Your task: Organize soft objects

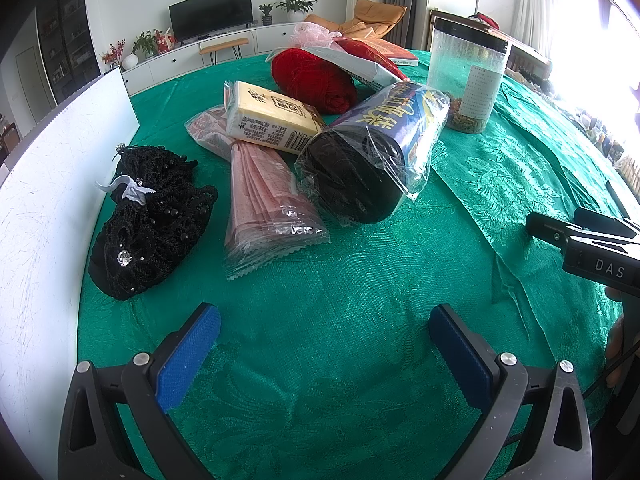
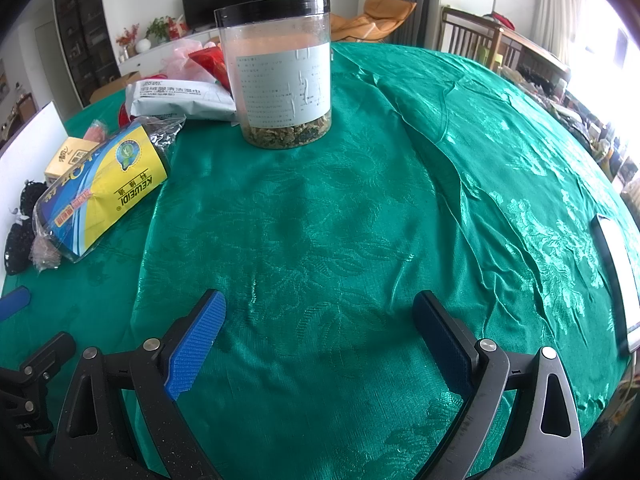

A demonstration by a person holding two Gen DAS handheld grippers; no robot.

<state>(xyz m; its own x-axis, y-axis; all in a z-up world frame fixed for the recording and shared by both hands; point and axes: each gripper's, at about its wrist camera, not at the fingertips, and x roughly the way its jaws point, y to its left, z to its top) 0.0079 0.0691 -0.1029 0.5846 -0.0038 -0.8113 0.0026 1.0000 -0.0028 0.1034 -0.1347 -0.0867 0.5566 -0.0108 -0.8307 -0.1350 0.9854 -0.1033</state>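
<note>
We see both claws spread wide and empty over the green patterned tablecloth (image 1: 360,280); our left gripper (image 1: 324,344) has its blue ribbed pads (image 1: 188,360) apart with bare cloth between them; our right gripper (image 2: 320,340) stands the same way, blue pads (image 2: 196,348) apart, nothing between.

We take the clear plastic jar with black lid and white label (image 2: 280,76) as landmark; it stands upright on the cloth, straight ahead of the right gripper and well apart from it, dried bits at its bottom.

Left of the jar we see the roll of black bags in clear wrap with a blue and yellow label (image 1: 372,152), lying on its side, ahead of the left gripper and not touching it; further left of the jar, the pale yellow tissue pack (image 1: 272,120) leans on the roll and lies on the flat pink packet in clear film (image 1: 264,208); the red ball of yarn (image 1: 312,76) sits behind the roll, left of the jar; a grey-white wipes pouch (image 2: 180,98) lies just beside the jar, resting on the yarn; the black crocheted beaded cloth (image 1: 152,220) lies farthest left of the jar, next to the white upright board (image 1: 60,168), ahead-left of the left gripper and apart from it.
</note>
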